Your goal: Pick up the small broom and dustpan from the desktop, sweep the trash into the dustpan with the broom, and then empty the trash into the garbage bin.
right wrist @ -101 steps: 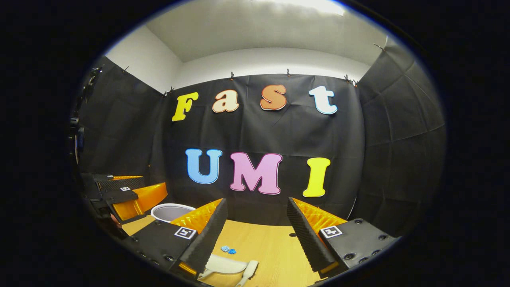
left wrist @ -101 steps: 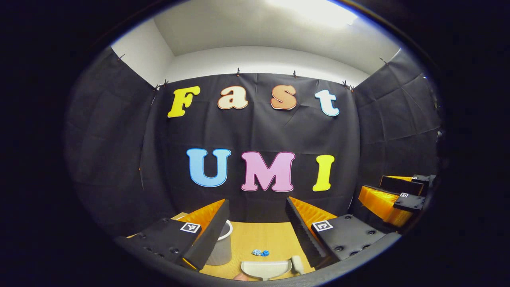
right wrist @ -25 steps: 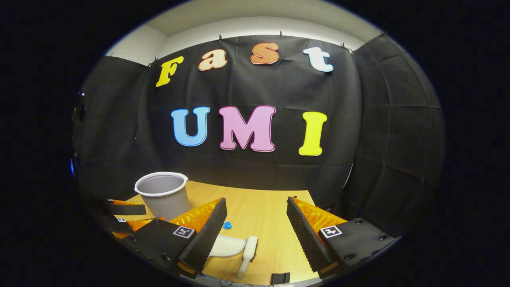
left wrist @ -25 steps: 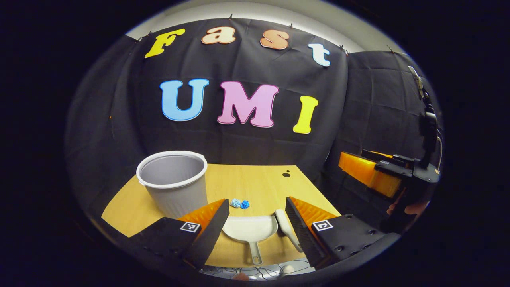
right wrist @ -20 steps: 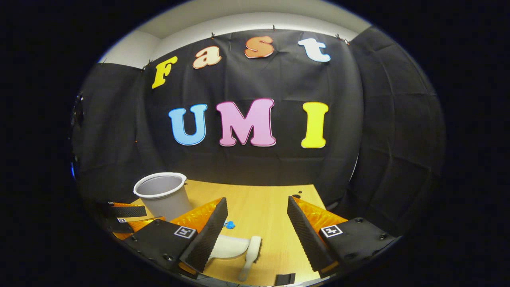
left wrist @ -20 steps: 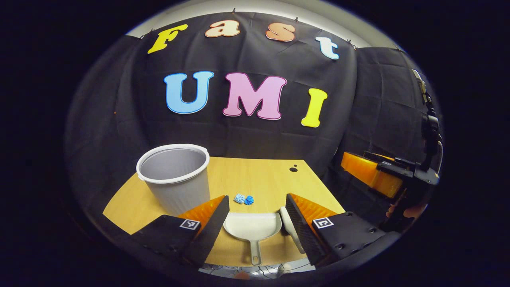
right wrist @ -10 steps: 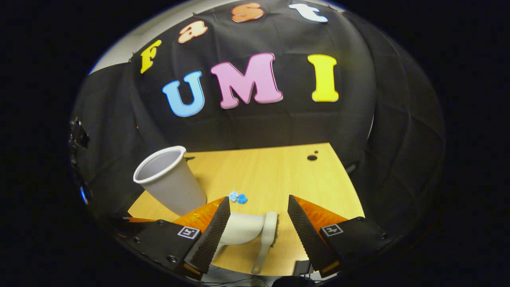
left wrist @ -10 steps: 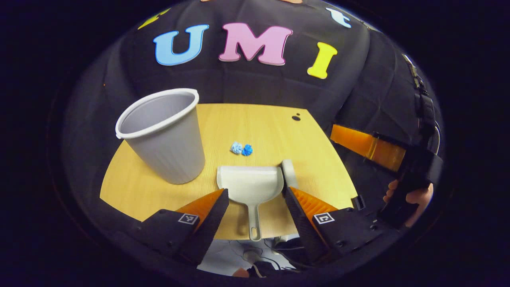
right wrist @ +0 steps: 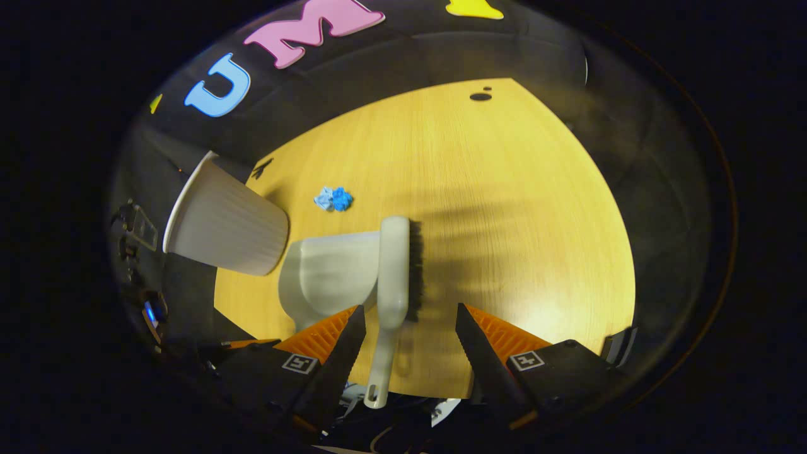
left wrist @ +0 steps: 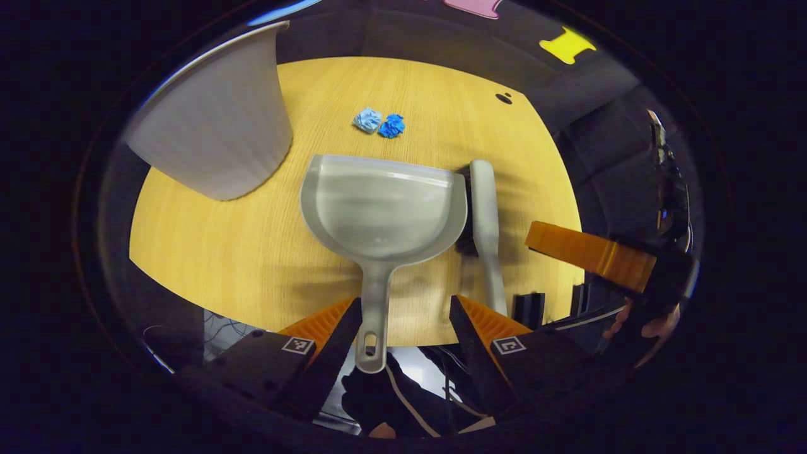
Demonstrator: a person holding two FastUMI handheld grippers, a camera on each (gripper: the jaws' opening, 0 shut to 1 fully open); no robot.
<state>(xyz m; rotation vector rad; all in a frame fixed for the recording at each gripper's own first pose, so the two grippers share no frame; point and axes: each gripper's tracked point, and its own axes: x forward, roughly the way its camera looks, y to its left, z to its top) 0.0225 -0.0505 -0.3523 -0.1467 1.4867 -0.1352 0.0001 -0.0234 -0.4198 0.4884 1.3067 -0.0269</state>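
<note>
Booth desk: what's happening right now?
A person holds two grippers over the wooden desk. The left gripper is open with the dustpan handle between its fingers, not yet pinched. The right gripper is open astride the broom handle, also ungripped. Dustpan and broom lie side by side. Two blue paper wads sit just beyond the pan's lip, with the garbage bin nearby. No sweeping yet.

Dustpan [left wrist: 383,211] handle between spread left gripper [left wrist: 403,315] fingers
</note>
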